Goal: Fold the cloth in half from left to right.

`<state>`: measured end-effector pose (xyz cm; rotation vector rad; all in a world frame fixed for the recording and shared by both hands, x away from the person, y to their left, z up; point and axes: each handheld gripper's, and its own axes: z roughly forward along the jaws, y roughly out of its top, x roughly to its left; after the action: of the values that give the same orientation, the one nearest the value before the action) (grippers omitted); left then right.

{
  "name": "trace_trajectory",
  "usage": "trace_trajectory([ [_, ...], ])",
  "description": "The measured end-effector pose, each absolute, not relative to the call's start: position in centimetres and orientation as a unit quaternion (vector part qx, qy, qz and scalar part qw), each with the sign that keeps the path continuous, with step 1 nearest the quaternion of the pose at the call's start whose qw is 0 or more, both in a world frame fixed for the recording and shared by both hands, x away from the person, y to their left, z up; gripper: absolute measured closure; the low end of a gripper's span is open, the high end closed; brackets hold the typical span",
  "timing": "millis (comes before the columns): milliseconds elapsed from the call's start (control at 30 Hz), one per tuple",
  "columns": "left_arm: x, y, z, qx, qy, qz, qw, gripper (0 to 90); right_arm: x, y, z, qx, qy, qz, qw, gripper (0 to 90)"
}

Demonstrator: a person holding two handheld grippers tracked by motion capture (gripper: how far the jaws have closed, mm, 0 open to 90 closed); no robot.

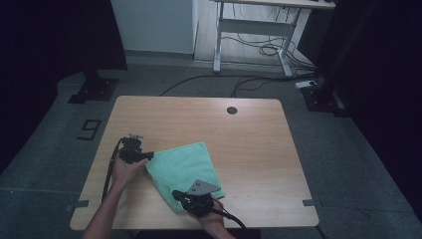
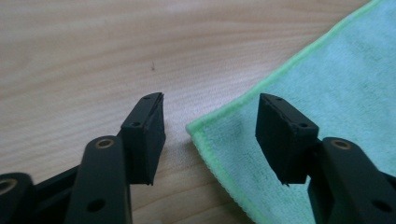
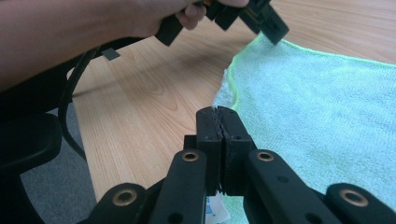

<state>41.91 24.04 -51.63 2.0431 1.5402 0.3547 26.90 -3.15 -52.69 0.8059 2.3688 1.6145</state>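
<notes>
Cloth (image 1: 183, 167), pale green with a brighter green hem, lies spread on the wooden table (image 1: 249, 144), left of the table's middle and toward the near edge, turned so that one corner points left and another lies close to the near edge. In the high view the left gripper (image 1: 149, 156) sits just at that left corner, held low over the wood by the person's left hand (image 1: 125, 171), whose forearm comes in from the near left. In the left gripper view its jaws stand spread, nothing pressed between the pads: the cloth's corner (image 2: 198, 128) lies flat on the table in the gap, nearer the jaw on the right of that view, while the other jaw is over bare wood. The right gripper (image 1: 175, 193) rests at the cloth's near corner, the right hand (image 1: 211, 221) behind it at the table's near edge, and a grey three-cornered plate on top. In the right gripper view (image 3: 219, 112) its jaws are pressed together, tips over the hem where cloth meets wood; whether any fabric is caught between them cannot be told. The left gripper (image 3: 275, 30) shows farther off in that view, at the far corner of the cloth (image 3: 322, 107). A round dark hole (image 1: 232, 110) marks the far side of the table.
</notes>
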Motion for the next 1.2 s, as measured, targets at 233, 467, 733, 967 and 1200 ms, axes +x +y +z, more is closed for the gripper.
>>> trace_trajectory([
  [233, 41.9, 24.2, -52.6, 0.760, 0.572, 0.122, 0.284, 62.5, 26.8, -3.3, -52.5, 0.270, 0.791, 0.543, 0.085, 87.9],
  [467, 41.7, 23.7, -51.8, 0.773, 0.544, 0.119, 0.305, 88.5, 26.8, -3.4, -52.3, 0.271, 0.787, 0.547, 0.086, 87.9],
  [733, 42.4, 21.8, -48.5, 0.777, 0.518, 0.128, 0.336, 89.1, 26.2, -3.1, -51.7, 0.263, 0.783, 0.558, 0.081, 87.9],
  [967, 43.3, 18.9, -46.8, 0.785, 0.495, 0.131, 0.348, 89.3, 25.7, -3.0, -51.2, 0.254, 0.780, 0.567, 0.076, 88.0],
  [1200, 44.7, 16.0, -45.9, 0.795, 0.483, 0.130, 0.343, 89.3, 25.6, -3.1, -51.0, 0.257, 0.772, 0.576, 0.079, 88.0],
])
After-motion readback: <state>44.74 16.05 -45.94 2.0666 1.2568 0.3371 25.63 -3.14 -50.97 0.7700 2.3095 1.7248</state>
